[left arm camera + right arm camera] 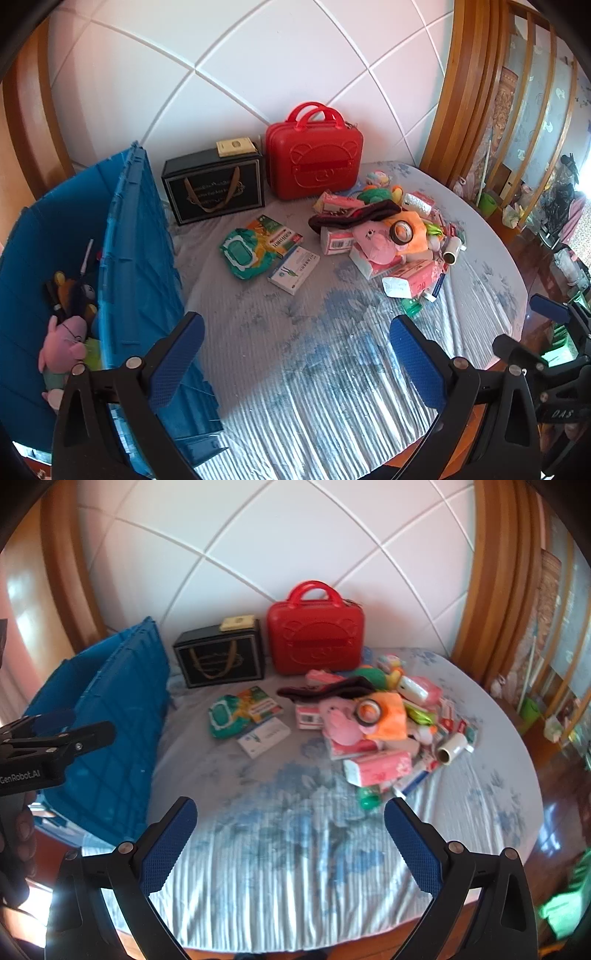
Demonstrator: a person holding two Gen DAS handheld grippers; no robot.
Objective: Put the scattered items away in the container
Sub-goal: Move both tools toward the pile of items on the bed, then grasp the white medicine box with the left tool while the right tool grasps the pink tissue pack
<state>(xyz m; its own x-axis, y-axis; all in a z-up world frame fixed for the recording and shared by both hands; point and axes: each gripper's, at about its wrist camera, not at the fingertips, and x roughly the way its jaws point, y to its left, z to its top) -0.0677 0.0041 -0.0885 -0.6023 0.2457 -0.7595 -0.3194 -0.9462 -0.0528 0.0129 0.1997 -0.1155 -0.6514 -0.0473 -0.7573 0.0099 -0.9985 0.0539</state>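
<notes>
Left wrist view: your left gripper (297,360) is spread wide with nothing between its blue pads, hanging over bare bench cloth. Just to its left stands the blue container (136,258), its ribbed wall upright; inside lie a pink plush (61,345) and a dark plush toy (79,291), with a thin white stick above them. Outward on the bench (295,369), which carries a striped cloth with blue flower print, a green wipes pack (242,256) touches two flat boxes, one orange-green (275,230), one white (293,269). Right of these sits the heap of scattered items (391,243): pink plush, orange toy, tape roll, tissue packs, a lint roller at its right edge. At the back, against the white quilted wall panel (221,74), stand a black gift box (214,188) and a red case (314,155), side by side.

Right wrist view: your right gripper (290,842) is likewise released and empty, over the cloth, well apart from the heap. Wooden framing bounds the wall on both sides; dark glossy floor shows at right.

Differences between views: only the left wrist camera sees into the container. Only the right wrist camera shows the container's outer wall in full and your left gripper from the side, near that wall. The right gripper appears at the left view's right edge, off the bench.
</notes>
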